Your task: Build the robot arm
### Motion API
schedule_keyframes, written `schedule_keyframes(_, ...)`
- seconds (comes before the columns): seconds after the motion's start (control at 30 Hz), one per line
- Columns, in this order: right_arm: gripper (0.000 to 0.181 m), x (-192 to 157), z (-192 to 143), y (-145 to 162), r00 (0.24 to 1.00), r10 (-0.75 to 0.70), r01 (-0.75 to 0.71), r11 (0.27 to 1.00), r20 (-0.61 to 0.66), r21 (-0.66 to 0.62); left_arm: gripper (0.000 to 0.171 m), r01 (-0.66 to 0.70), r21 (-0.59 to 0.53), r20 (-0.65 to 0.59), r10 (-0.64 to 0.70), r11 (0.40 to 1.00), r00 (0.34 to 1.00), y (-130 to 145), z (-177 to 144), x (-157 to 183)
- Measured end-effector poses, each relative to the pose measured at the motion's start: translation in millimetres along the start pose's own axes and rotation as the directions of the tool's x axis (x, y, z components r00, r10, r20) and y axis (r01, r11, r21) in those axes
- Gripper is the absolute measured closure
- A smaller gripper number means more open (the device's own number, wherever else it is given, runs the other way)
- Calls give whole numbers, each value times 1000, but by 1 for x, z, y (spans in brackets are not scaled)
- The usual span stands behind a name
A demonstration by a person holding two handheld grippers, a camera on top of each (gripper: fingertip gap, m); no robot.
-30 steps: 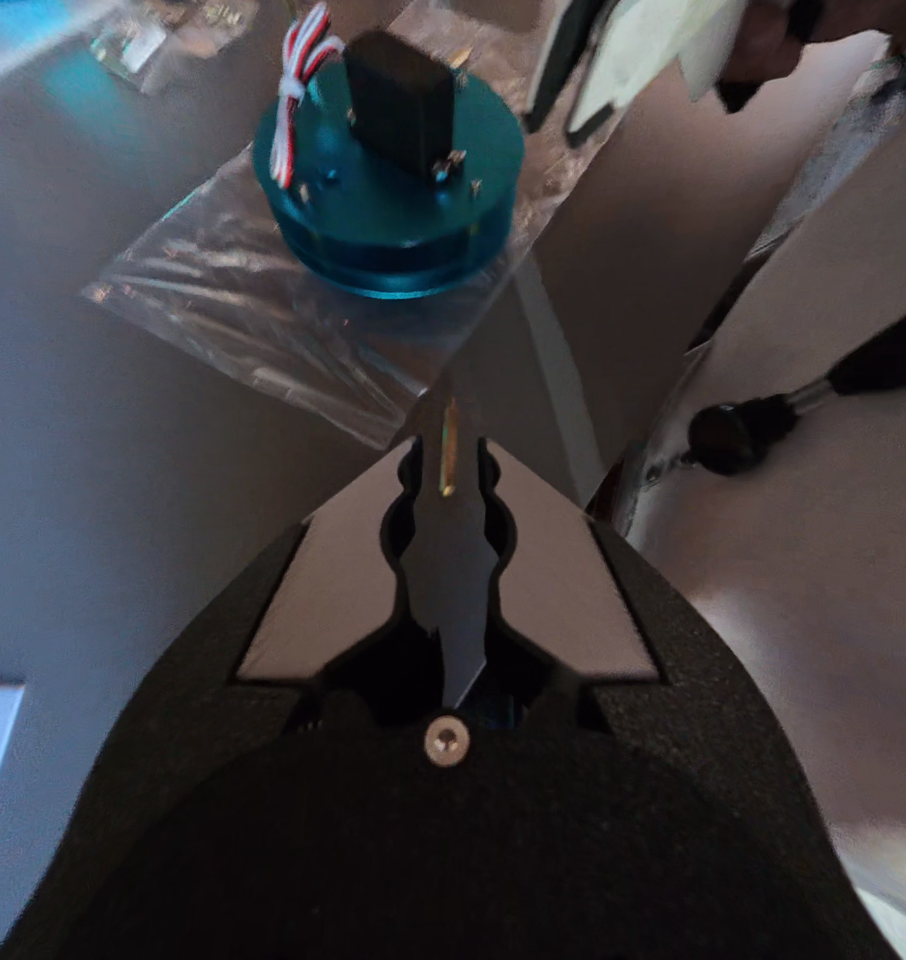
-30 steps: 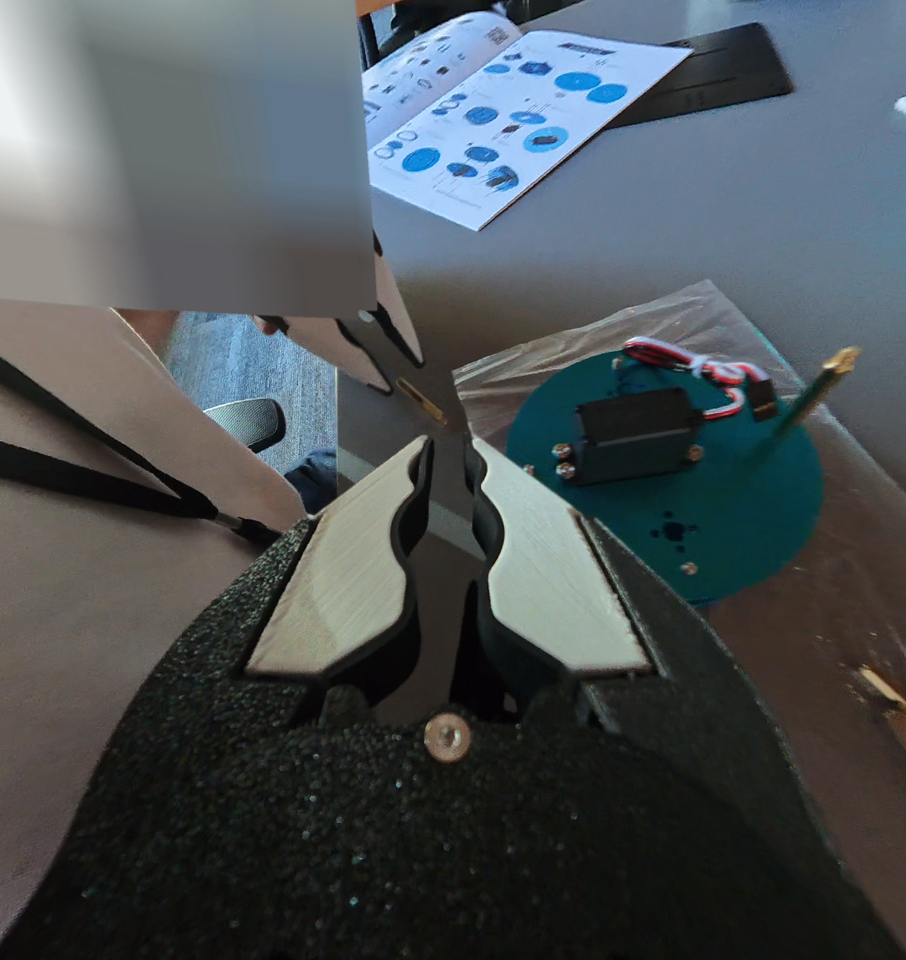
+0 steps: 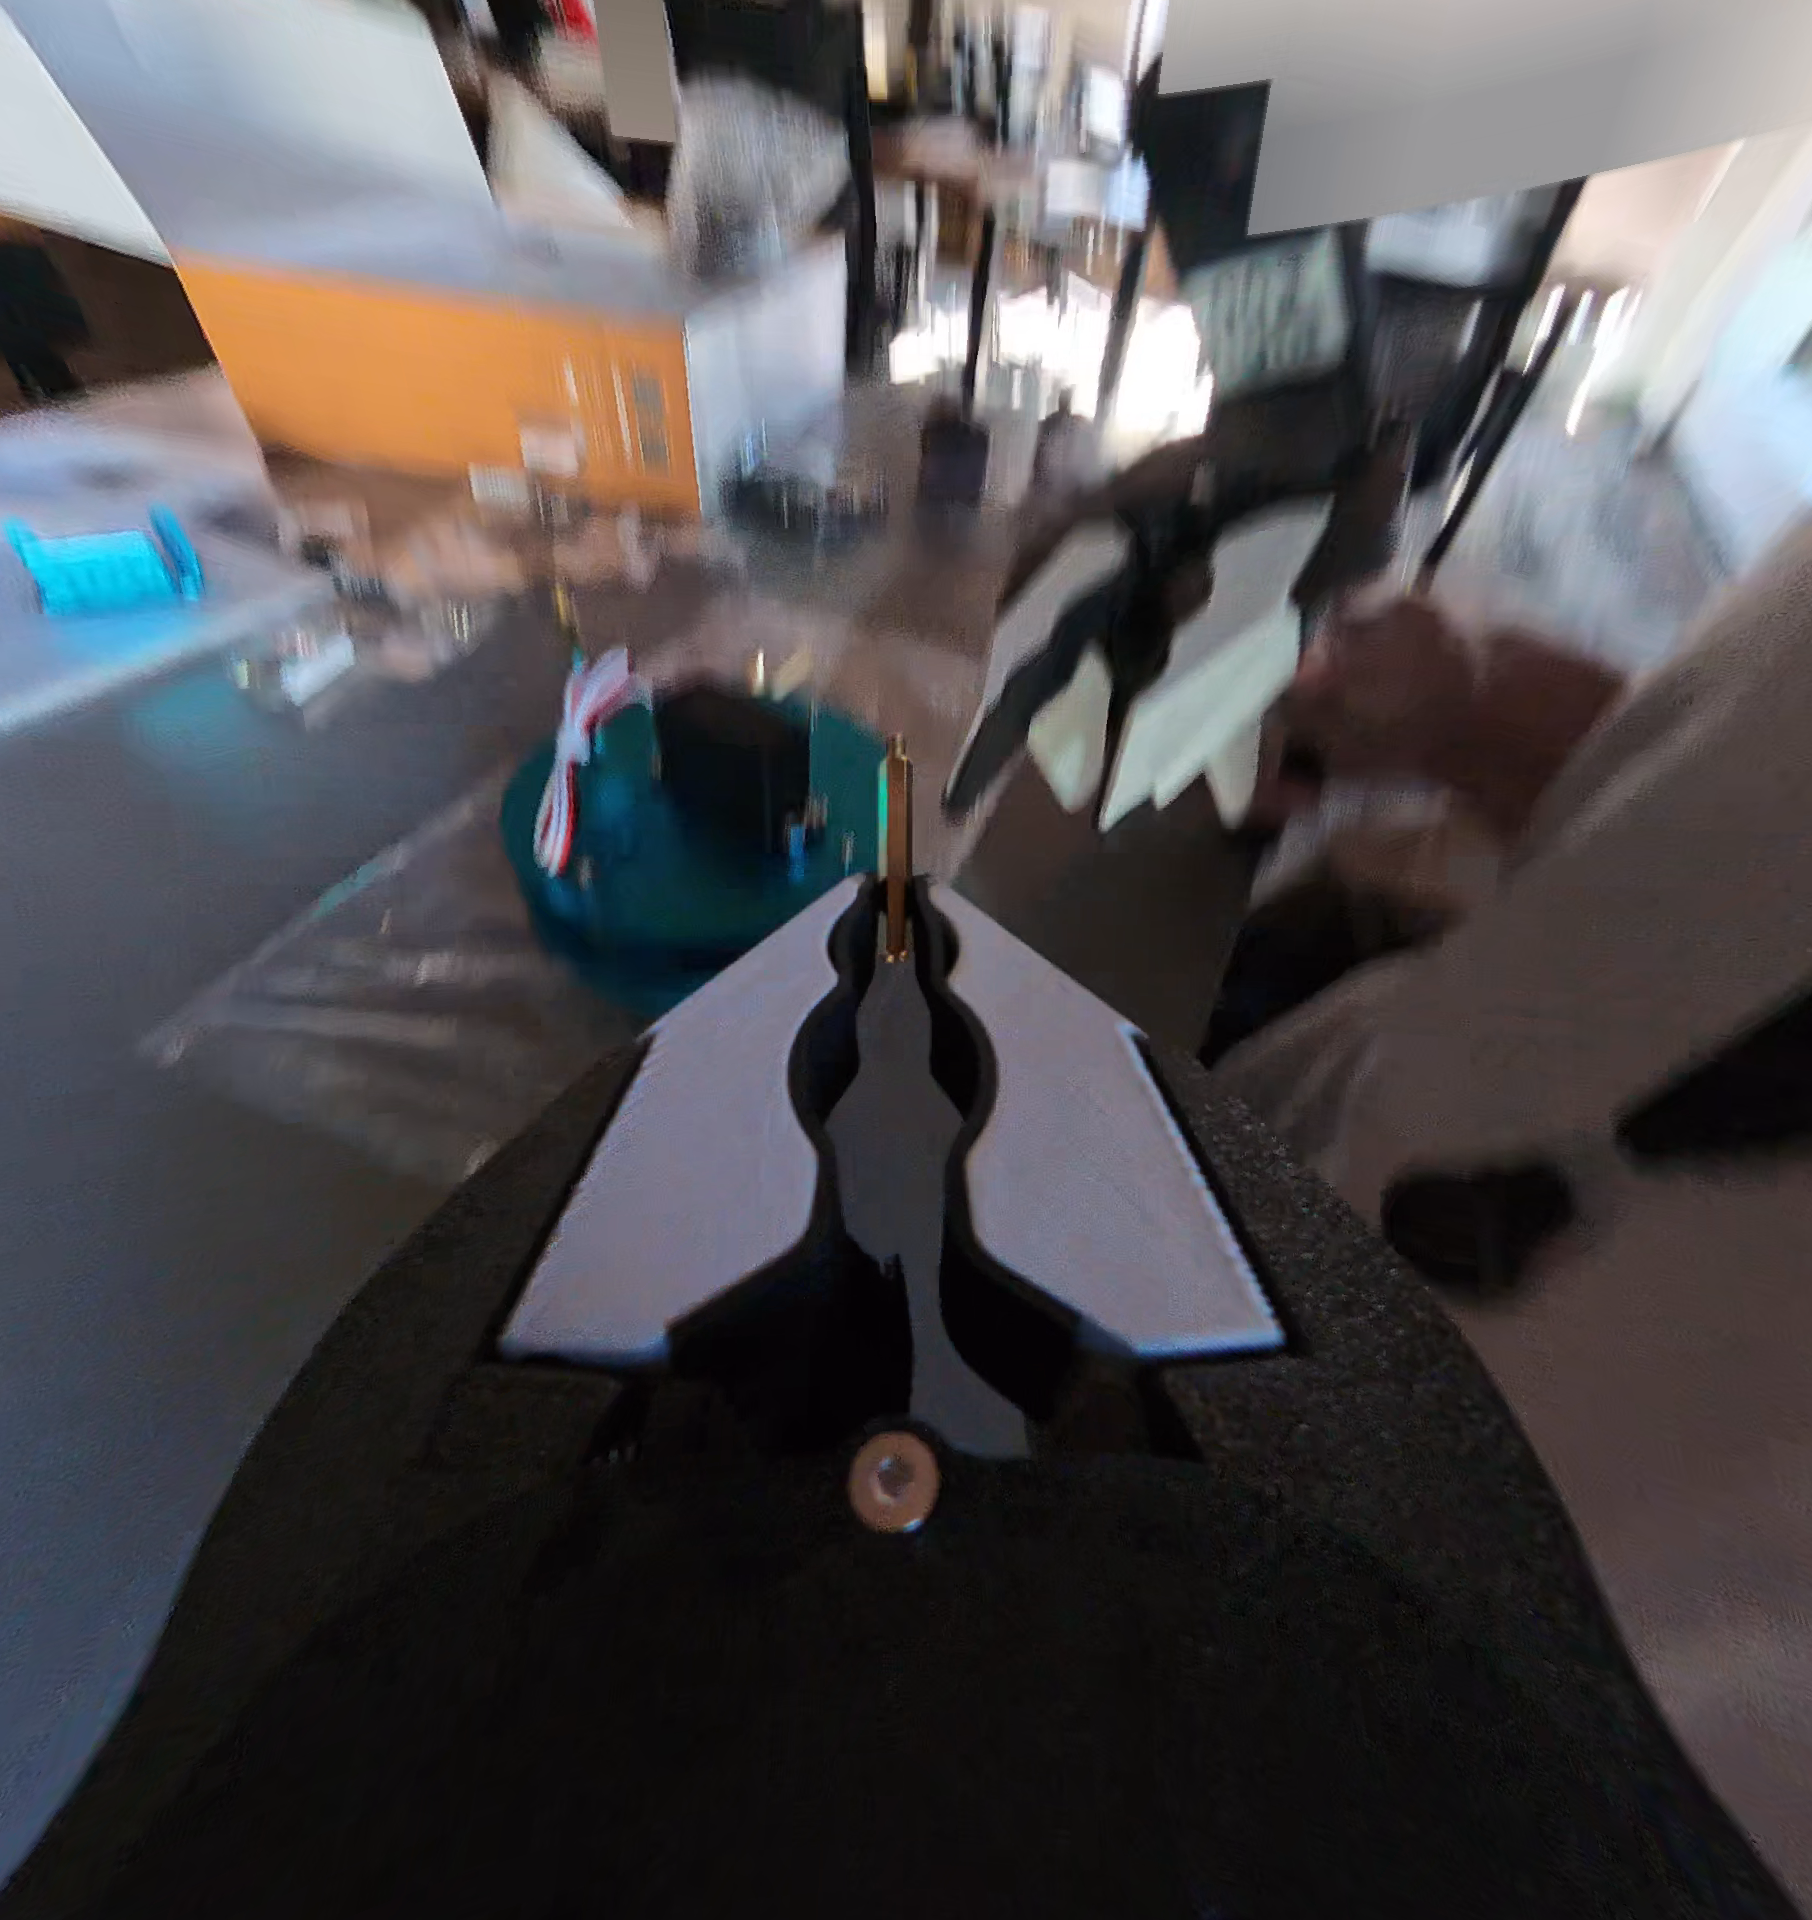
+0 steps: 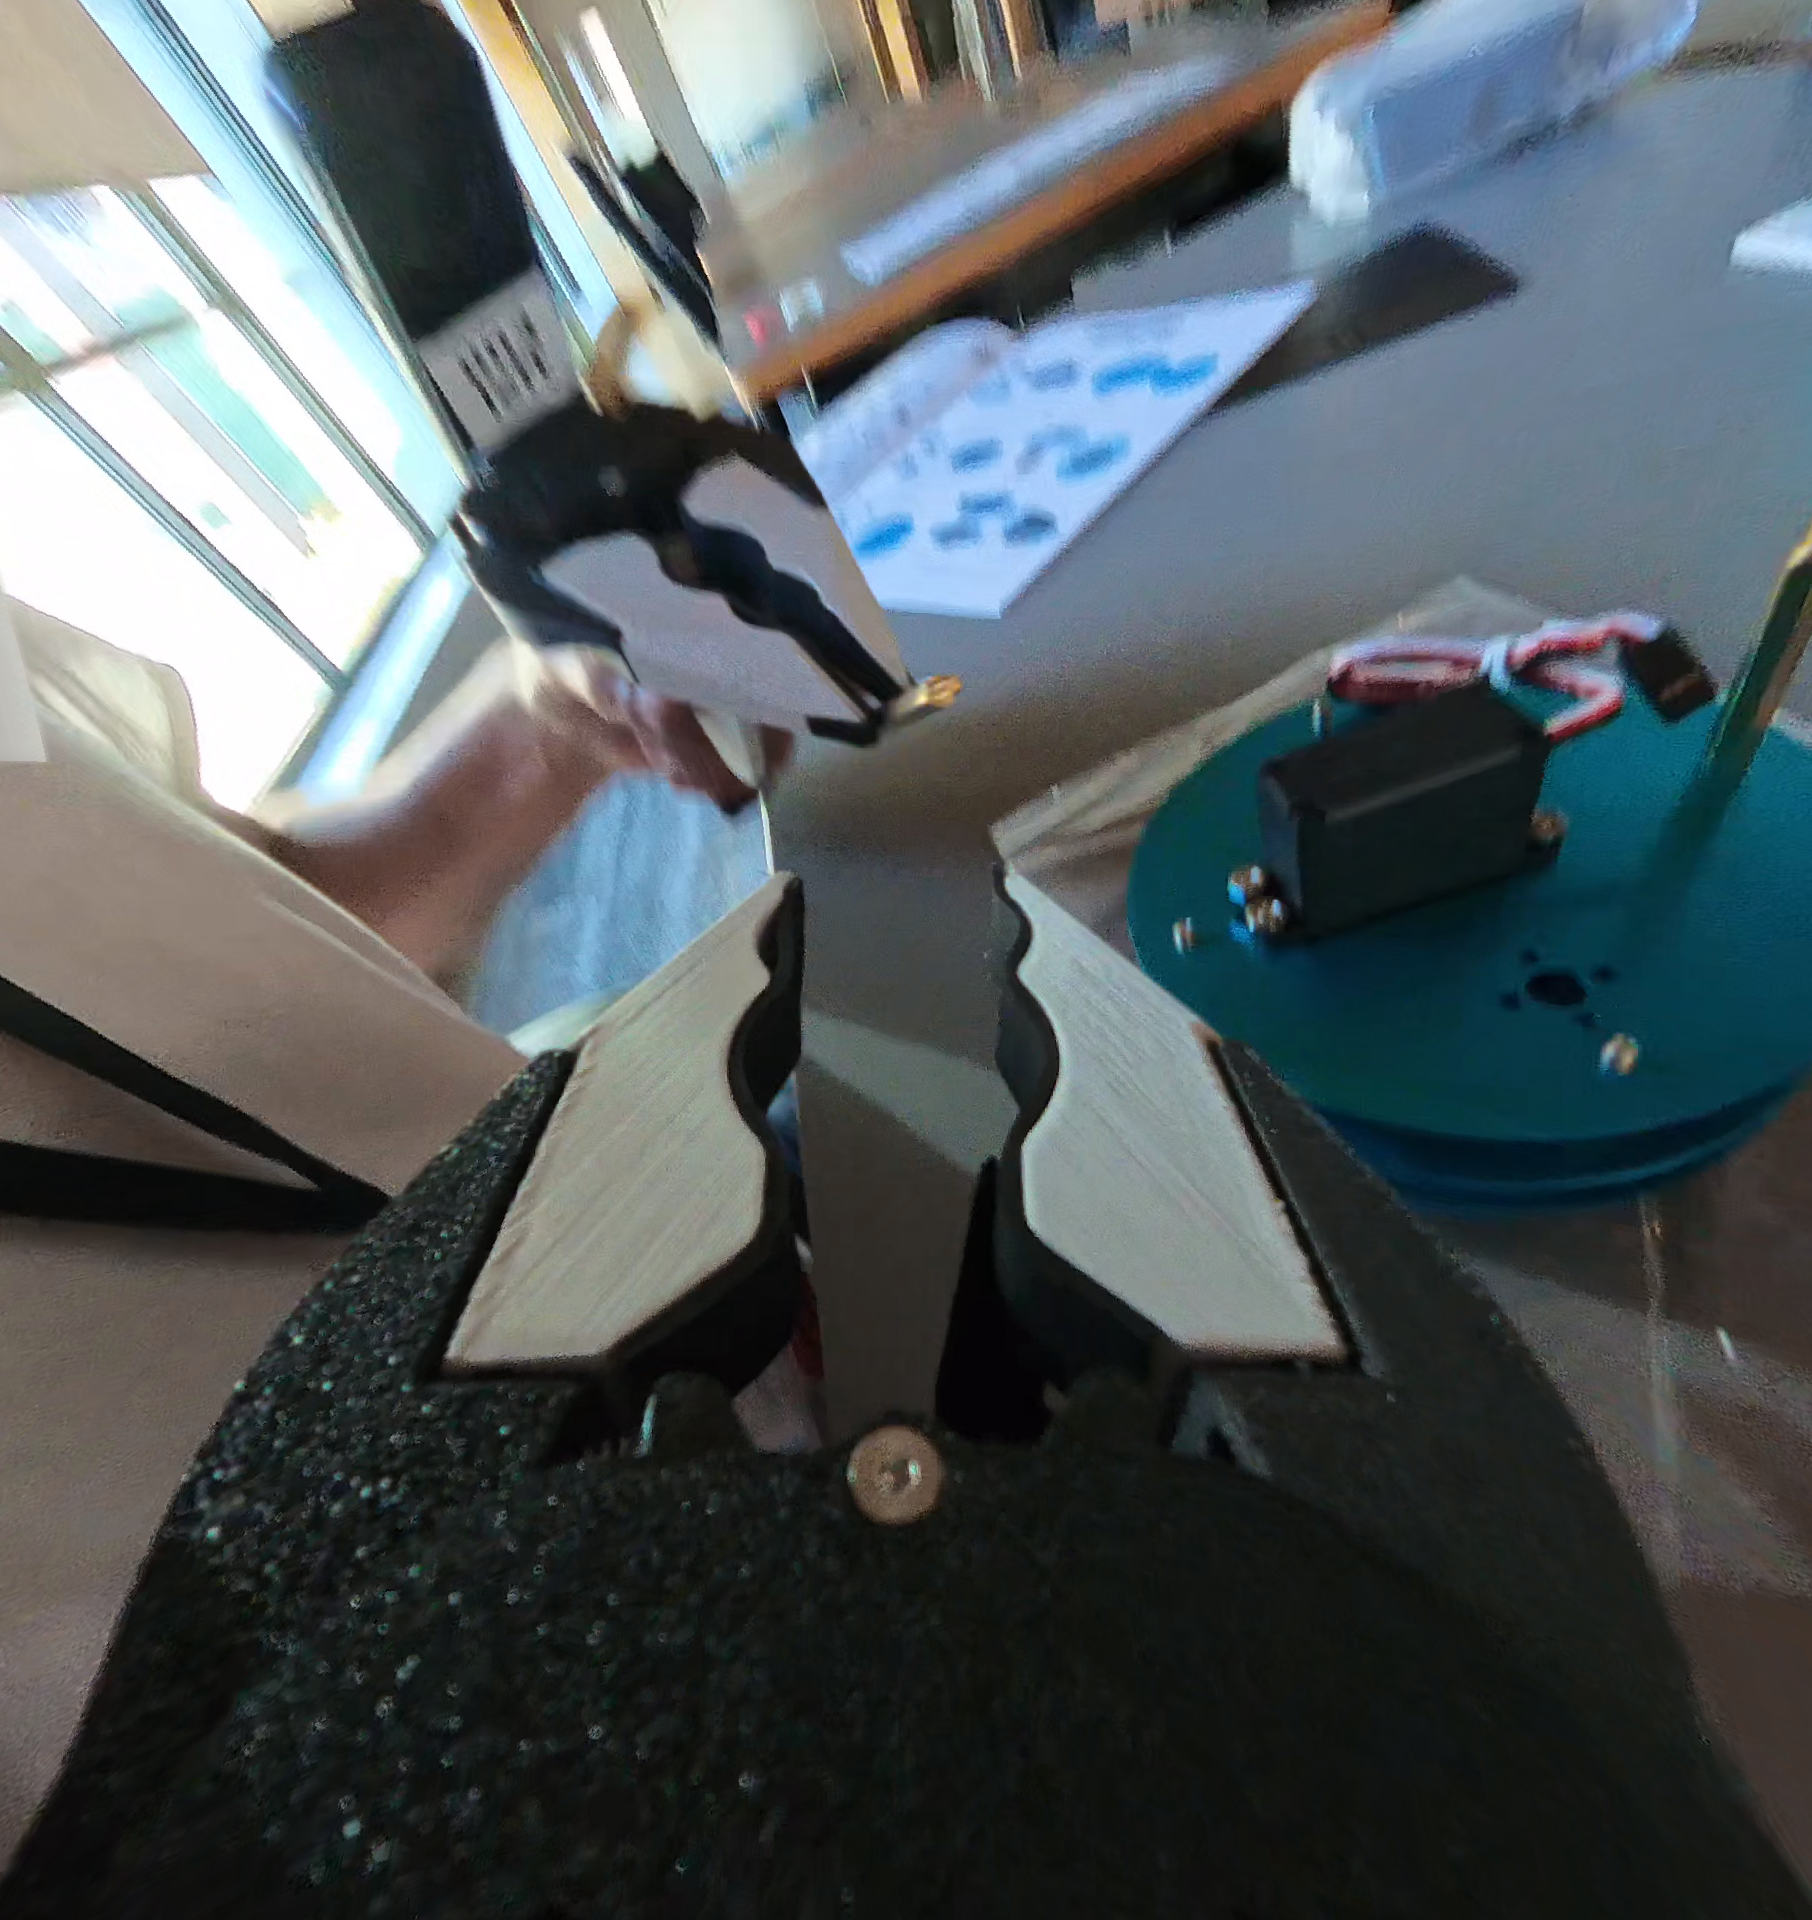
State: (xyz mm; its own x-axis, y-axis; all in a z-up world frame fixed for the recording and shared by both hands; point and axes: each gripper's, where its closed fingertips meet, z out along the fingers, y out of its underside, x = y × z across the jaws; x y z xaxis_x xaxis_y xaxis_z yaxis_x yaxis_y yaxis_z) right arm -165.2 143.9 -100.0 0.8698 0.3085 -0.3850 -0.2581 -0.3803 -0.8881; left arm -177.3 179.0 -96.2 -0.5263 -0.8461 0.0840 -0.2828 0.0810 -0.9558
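Left gripper (image 3: 894,902) is clamped on a brass standoff (image 3: 896,831) at its fingertips, held above the grey table (image 3: 133,1039). Right gripper (image 4: 897,904) stands with jaws apart, empty. Beside it, a teal disc (image 4: 1484,1029) carrying a black servo (image 4: 1401,805) and an upright post (image 4: 1759,665) rests on clear plastic (image 4: 1712,1351).

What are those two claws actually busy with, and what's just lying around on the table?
In or near the claws:
- left claw, shut on a small brass post
- right claw, open, empty
- teal disc carrying a black box, wires and an upright brass post

Lying about:
- open booklet
- clear plastic sheet under the disc
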Motion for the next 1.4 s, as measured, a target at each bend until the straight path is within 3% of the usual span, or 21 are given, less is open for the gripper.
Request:
schedule_keyframes(0.03,149,-1,-3,-12,999,17,-19,997,29,75,167,37,91,3,-37,995,999,-17,10,1)
schedule_keyframes(0.1,149,5,-15,-33,996,62,-73,980,69,186,166,67,166,-15,-65,984,998,-32,34,6)
schedule_keyframes(0.17,150,15,-27,-42,992,93,-108,972,82,211,167,69,191,-21,-66,979,998,-39,55,9)
schedule_keyframes(0.27,169,27,-42,-45,999,48,-52,977,24,208,166,55,194,-22,-52,979,998,-45,77,16)
schedule_keyframes(0.53,177,47,-52,-29,998,58,-60,993,28,101,166,59,155,8,-61,986,998,-42,103,18)
schedule_keyframes(0.6,178,64,-54,-29,999,6,-4,999,-45,49,166,42,112,97,-53,993,994,-38,102,8)
schedule_keyframes(0.67,177,83,-57,-32,996,-51,49,999,-76,-23,146,-6,46,216,-4,999,976,-30,94,-8)
schedule_keyframes(0.8,177,105,-43,-28,989,-149,149,973,11,-176,131,-53,19,338,43,998,940,-26,80,-23)
schedule_keyframes(0.97,177,105,-38,-22,968,-193,227,946,161,-230,137,-56,-122,430,104,991,897,-7,92,-48)
schedule_keyframes(1.13,177,99,-36,-19,957,-194,242,944,214,-226,142,-118,-197,381,187,973,905,-4,86,-46)
schedule_keyframes(1.3,176,74,-26,-12,941,-216,273,938,259,-211,146,-224,-242,176,270,944,947,1,73,-48)
schedule_keyframes(1.4,177,67,-17,-8,934,-260,317,919,243,-233,145,-226,-224,111,255,948,961,2,70,-49)
